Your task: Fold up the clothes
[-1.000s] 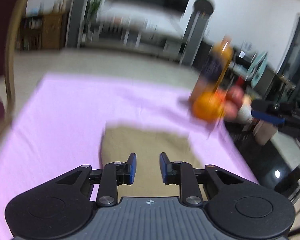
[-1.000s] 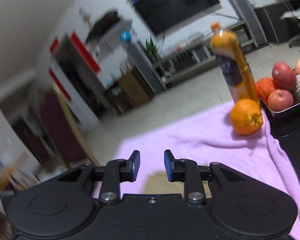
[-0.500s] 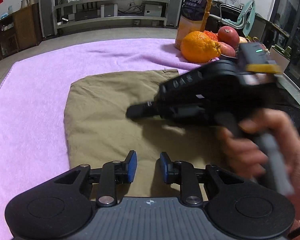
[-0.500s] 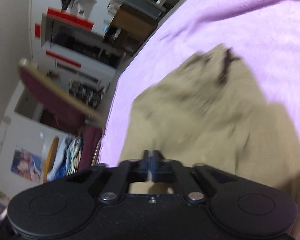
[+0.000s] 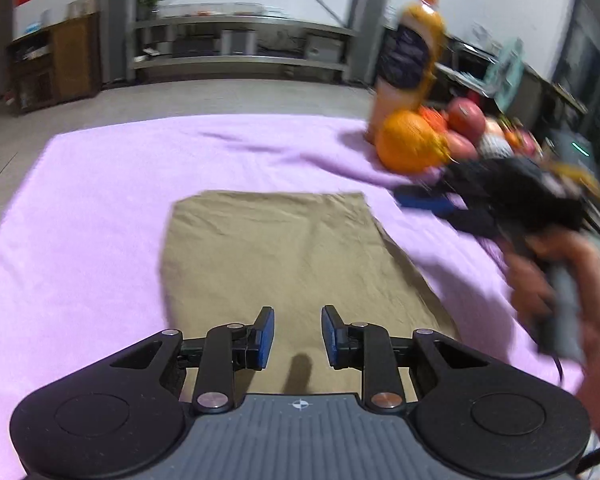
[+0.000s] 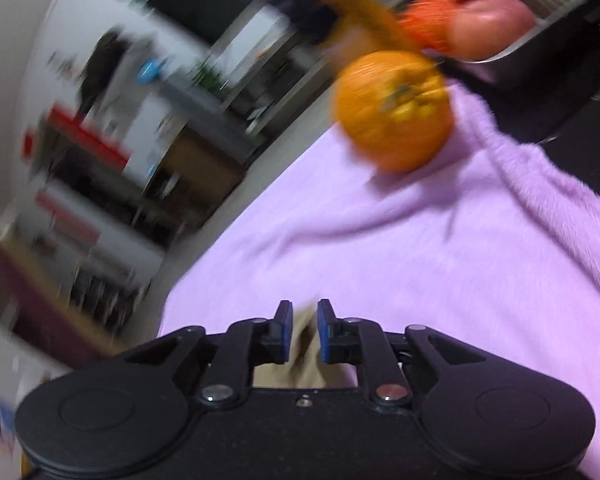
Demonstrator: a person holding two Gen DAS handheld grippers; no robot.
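Looking at the folded khaki cotton garment (image 5: 284, 264), we see it lies flat in a neat rectangle in the middle of the soft lilac fleece blanket (image 5: 100, 216) that covers the worktop. We judge it light, limp and not fragile; it will sag and fall open if we lift it by one layer only, so we should pinch all layers together at a corner or along a folded edge, best with one gripper at each near corner. The fleece under it may cling and come up with the cloth.

Our left hand-held gripper (image 5: 296, 338) hovers over the near edge of the garment with its blue pads apart and nothing between them. Our right hand-held gripper (image 6: 301, 331) is at the far right corner of the garment; its jaws are opening, the gap is narrow, and a bit of khaki cloth shows between the pads, but they do not seem to press it. The picture is blurred there.

Near the far right corner stand a round orange fruit (image 6: 394, 110), a tall orange juice bottle (image 5: 410, 64) and a metal tray of red apples (image 6: 488, 24). These stand close to the right gripper, so a wide swing could knock the bottle. The blanket's other sides carry nothing in view.
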